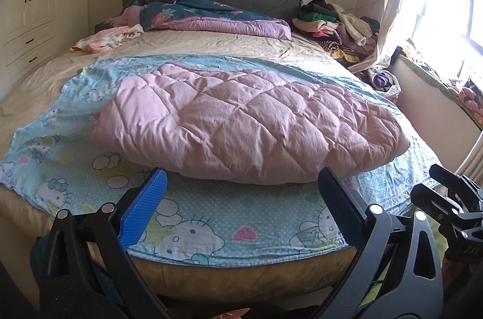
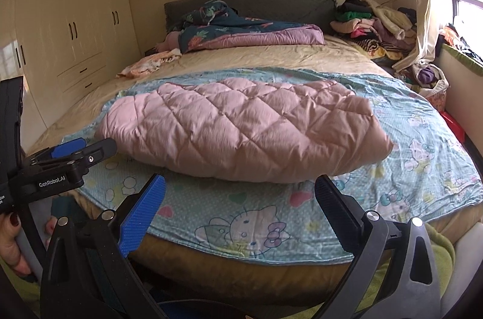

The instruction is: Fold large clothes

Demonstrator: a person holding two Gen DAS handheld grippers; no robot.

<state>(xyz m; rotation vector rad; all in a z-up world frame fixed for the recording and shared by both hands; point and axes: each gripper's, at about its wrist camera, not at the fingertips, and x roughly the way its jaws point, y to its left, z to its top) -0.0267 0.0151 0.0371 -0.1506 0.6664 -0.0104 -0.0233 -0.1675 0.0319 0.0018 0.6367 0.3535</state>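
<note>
Left gripper (image 1: 241, 198): fingers spread wide, nothing between them, held off the foot edge of the bed (image 1: 211, 47). Right gripper (image 2: 240, 199): likewise spread wide and empty, level with the left and just beside it, each showing at the edge of the other's view.

Straight ahead of both pairs of fingers, just past the tips: pink quilted garment (image 1: 241, 119), lying as a long puffy bundle across a cartoon-print sheet (image 1: 211, 213). Looks folded over on itself at least once, with a rounded doubled edge toward the fingers and tapered ends to left and right. No sleeve or collar to be made out, so no telling how many folds are in it. Probably midway: lengthwise fold seemingly done, still long, so one or two crosswise folds likely left, end toward end.

Beyond the bundle, toward the headboard: a rumpled blue and purple quilt (image 1: 211, 14) and a small orange cloth (image 1: 105, 39), both untouched. Further off to the right of the fingers: a heap of clothes (image 1: 335, 26) near the window, unsorted, possibly more work.
</note>
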